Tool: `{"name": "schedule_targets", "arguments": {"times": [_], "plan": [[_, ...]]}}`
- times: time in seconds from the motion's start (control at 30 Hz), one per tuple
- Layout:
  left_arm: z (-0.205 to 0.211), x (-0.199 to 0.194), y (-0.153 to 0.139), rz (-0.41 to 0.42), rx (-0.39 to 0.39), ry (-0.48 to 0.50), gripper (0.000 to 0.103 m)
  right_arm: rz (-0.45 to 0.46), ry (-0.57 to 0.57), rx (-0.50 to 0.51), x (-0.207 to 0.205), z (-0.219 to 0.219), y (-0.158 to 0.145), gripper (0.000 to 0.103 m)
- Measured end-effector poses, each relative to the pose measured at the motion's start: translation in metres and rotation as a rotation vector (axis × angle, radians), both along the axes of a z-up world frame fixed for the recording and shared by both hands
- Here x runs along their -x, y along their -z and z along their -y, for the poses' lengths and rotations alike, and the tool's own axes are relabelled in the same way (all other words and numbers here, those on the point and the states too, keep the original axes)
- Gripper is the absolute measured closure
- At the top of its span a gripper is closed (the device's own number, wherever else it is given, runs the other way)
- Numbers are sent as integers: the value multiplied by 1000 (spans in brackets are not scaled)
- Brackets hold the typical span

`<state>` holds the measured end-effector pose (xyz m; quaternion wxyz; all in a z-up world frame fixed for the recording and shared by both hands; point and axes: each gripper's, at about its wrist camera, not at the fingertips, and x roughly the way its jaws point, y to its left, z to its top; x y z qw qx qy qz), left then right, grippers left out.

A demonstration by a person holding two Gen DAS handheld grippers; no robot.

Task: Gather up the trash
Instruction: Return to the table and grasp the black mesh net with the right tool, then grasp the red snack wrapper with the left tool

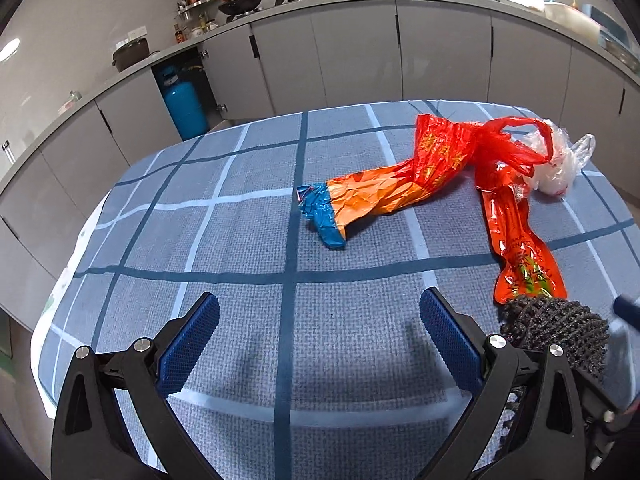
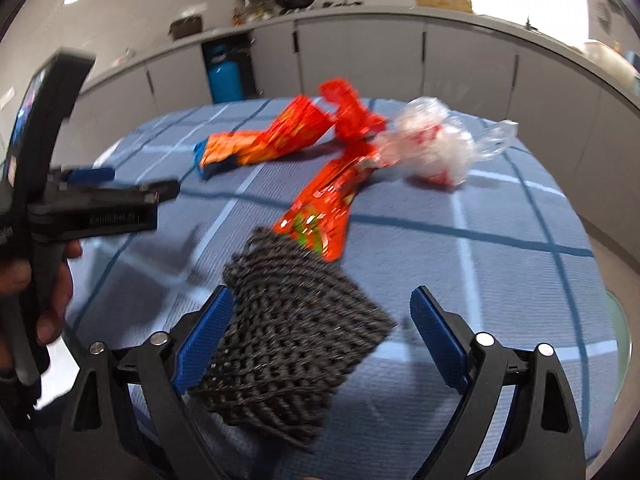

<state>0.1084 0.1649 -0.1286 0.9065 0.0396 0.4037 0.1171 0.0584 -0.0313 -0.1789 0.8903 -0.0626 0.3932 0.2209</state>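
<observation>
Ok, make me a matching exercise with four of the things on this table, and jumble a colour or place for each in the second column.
Things:
1. snack bag
2. mesh piece
3. clear bag
4. red wrapper

Descriptions:
A. black, between the right gripper's fingers
B. orange with a blue end
C. crumpled, see-through, at the table's far side
D. shiny, long, one end by the mesh

Pairs: 1-B, 2-A, 3-C, 4-D
</observation>
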Motion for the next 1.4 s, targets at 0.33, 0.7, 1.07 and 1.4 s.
{"name": "schedule_targets", "arguments": {"times": [0.33,0.7,1.07,1.4], "plan": [[9,-6,1,-11,18,27,5,3,-13,-39,8,13,-8,95],[64,-36,-7,5,35,128,5,84,194,-98,-2,93,-36,95],[112,-78,18,-44,60,186,5,66,288,-118,-12,135,-20,95],[124,-94,42,-131,115,229,38,48,296,-131,-20,138,-12,95]]}}
